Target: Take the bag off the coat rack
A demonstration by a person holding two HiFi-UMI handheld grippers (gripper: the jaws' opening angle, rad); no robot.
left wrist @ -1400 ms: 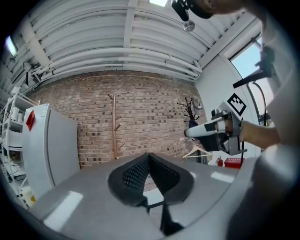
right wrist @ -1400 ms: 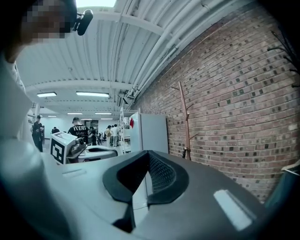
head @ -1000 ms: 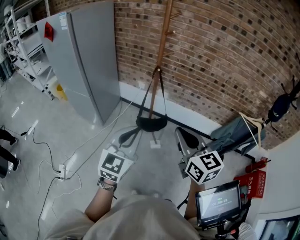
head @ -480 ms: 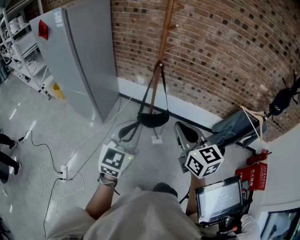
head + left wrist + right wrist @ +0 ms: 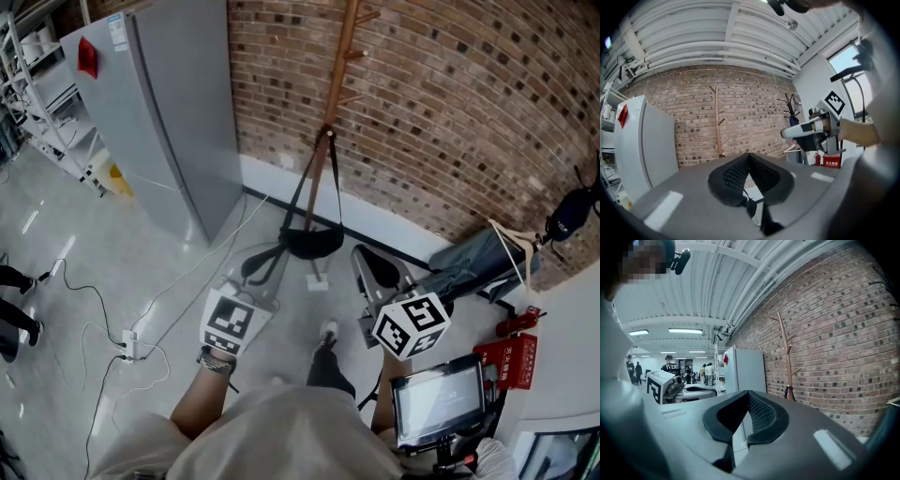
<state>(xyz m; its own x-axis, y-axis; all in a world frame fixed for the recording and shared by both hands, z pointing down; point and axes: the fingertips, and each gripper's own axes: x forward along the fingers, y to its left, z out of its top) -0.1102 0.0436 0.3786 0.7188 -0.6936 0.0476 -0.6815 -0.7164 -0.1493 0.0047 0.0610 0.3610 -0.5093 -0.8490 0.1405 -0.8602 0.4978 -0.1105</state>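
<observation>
A black bag (image 5: 307,242) hangs by its long straps from a peg of the wooden coat rack (image 5: 330,112), which stands against the brick wall. Both grippers are held low in front of me, short of the bag and apart from it. My left gripper (image 5: 255,272) is shut and empty, just below and left of the bag. To the bag's right, my right gripper (image 5: 373,274) is shut and empty too. In the left gripper view the coat rack (image 5: 717,123) stands ahead beyond the closed left gripper (image 5: 749,158). In the right gripper view the rack (image 5: 786,357) is to the right of the right gripper (image 5: 748,397).
A tall grey fridge (image 5: 169,112) stands left of the rack. Cables and a power strip (image 5: 127,342) lie on the floor at left. A grey seat with a hanger (image 5: 483,258), a red box (image 5: 506,361) and a screen (image 5: 439,403) are at right. People stand far off (image 5: 670,365).
I have stepped towards the rack; my foot now shows on the floor between the grippers. The rack and bag sit slightly nearer and to the right. Both grippers stay shut.
</observation>
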